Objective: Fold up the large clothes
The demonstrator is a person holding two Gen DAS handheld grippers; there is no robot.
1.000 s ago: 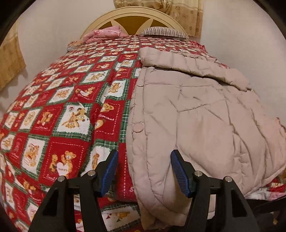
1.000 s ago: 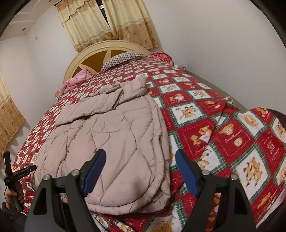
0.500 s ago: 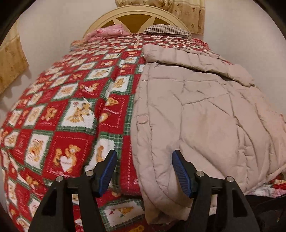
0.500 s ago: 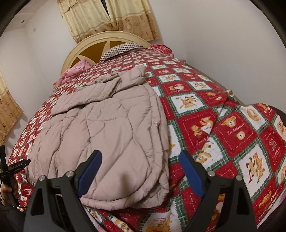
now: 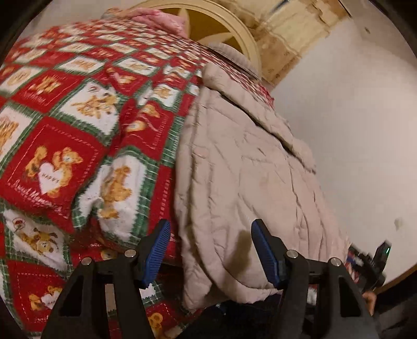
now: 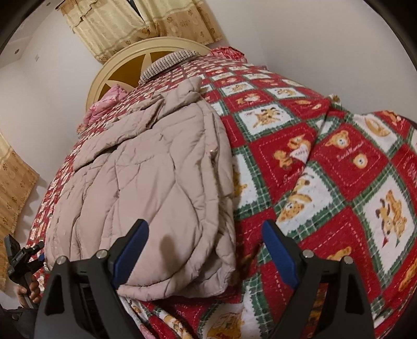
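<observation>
A beige quilted coat (image 5: pixel 247 169) lies flat on the bed, its hem at the near edge and one sleeve folded across the top. My left gripper (image 5: pixel 211 250) hovers open over the hem's left corner, nothing between its blue pads (image 5: pixel 159 250). In the right wrist view the same coat (image 6: pixel 146 182) fills the left half. My right gripper (image 6: pixel 206 250) stands wide open above the hem's right corner, not touching it. The left gripper (image 6: pixel 20 258) shows at the far left edge there, held in a hand (image 6: pixel 28 286).
A red and green teddy-bear blanket (image 6: pixel 325 161) covers the bed. A cream round headboard (image 6: pixel 122 67), a striped pillow (image 6: pixel 169 62) and a pink cloth (image 6: pixel 106 104) lie at the far end. White walls close in on both sides; curtains (image 6: pixel 117 23) hang behind.
The left wrist view has rolled and dropped closer to the coat's near left corner. The right gripper has sunk toward the hem and its jaws stand a little wider.
</observation>
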